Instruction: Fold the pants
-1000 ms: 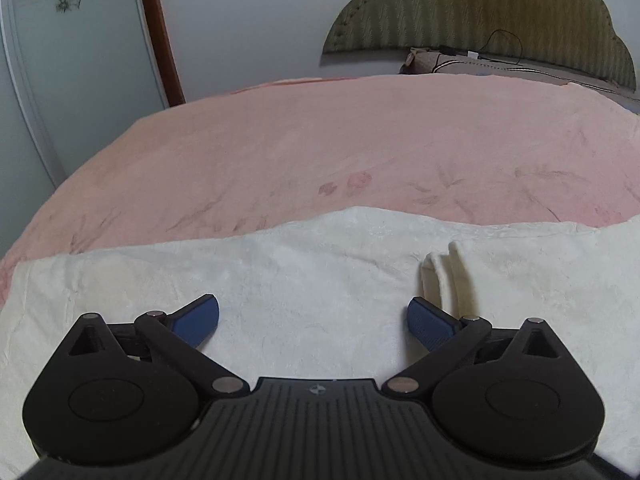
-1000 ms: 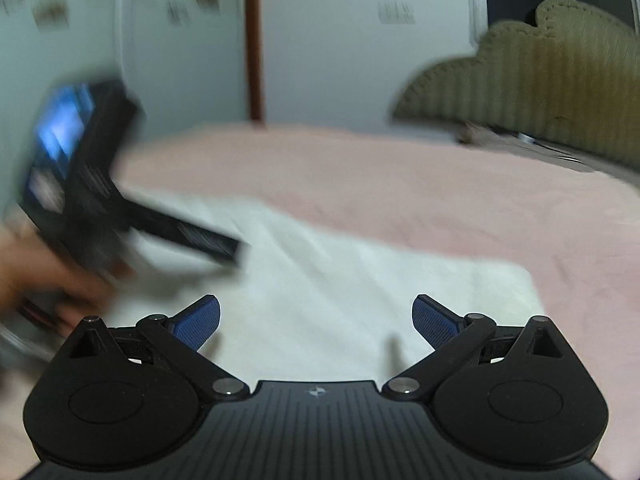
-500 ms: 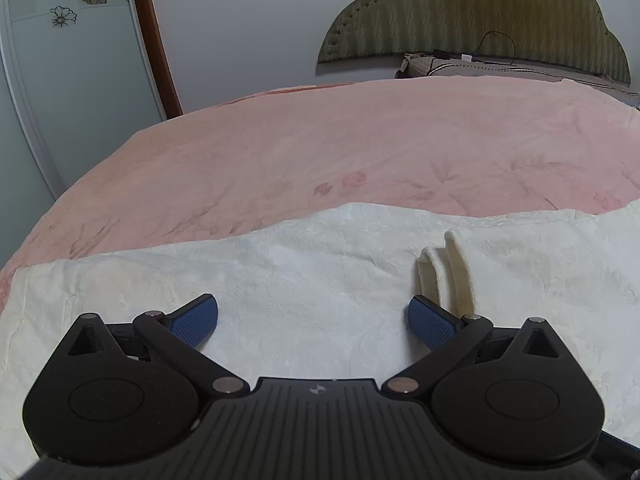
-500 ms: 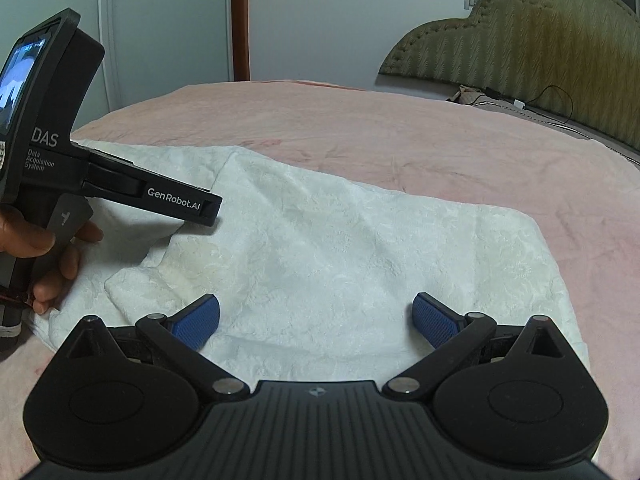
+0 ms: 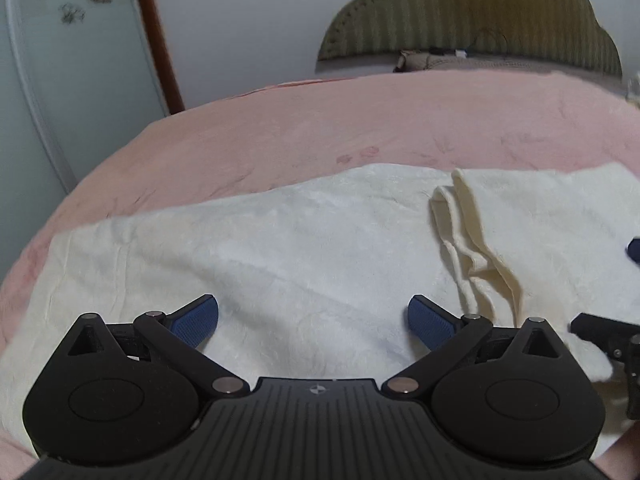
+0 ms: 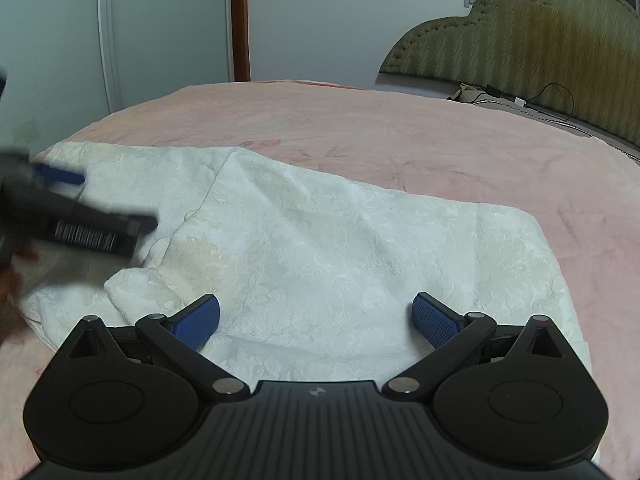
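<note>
A: While we hold both tools low over the bed (image 5: 280, 120), where do the pants (image 5: 304, 240) lie?

B: We see them spread flat on the pink cover, near the bed's near edge, a long cream-white run of textured cloth stretching from the left side across to the right. In the left wrist view a folded hem or waistband piece (image 5: 472, 240) stands up in ridges just right of centre.

A: And our left hand-held gripper (image 5: 313, 320)?

B: Its blue pads (image 5: 196, 322) stand wide apart, with nothing between them; only cloth shows beneath. We cannot tell whether the pads touch the fabric.

A: The right hand-held gripper (image 6: 316, 320)?

B: Wide as well, and empty. It hovers over the wider part of the pants (image 6: 340, 248), toward the right end of the garment, where the cloth's edge (image 6: 560, 264) curves down toward the bed's near edge.

A: Do we catch one tool from the other?

B: Yes. In the right wrist view the left hand-held gripper (image 6: 60, 176) appears blurred at the far left, above the cloth. In the left wrist view a black part of the right tool (image 5: 608, 336) shows at the right edge.

A: Beyond the bed?

B: An olive headboard (image 6: 540, 36) and a pale wardrobe door (image 6: 60, 48).
</note>
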A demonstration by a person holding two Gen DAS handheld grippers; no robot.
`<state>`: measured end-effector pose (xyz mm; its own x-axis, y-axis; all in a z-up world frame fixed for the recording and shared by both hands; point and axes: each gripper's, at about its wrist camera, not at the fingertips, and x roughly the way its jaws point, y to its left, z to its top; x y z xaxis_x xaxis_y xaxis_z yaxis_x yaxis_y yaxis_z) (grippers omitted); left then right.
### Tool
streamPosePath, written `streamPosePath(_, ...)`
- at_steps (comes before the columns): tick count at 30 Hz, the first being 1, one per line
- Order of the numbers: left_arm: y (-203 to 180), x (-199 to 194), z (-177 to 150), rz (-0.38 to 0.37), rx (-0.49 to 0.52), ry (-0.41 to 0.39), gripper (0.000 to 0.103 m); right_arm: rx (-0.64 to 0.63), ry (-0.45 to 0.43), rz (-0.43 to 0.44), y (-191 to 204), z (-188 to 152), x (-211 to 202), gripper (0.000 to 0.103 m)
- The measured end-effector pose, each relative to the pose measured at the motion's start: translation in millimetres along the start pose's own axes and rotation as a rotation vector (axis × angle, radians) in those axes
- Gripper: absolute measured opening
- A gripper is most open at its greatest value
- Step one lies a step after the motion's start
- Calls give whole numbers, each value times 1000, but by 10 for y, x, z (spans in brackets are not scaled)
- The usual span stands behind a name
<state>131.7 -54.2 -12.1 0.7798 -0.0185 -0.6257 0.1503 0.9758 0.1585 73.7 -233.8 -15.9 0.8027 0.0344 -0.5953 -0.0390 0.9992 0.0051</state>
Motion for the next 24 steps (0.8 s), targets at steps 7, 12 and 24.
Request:
streamPosePath(7,679,-385,-174,77,-181,-31,103,-124,-92,-50,267,6,-238,103)
streamPosePath(12,1412,-552,-516,149,-342,8,103,-183,-177,71,689,82,-319,103)
streamPosePath(24,2360,-796,-878,-141,-831,30,102,-769,-240,207,2322,-50,-235,78)
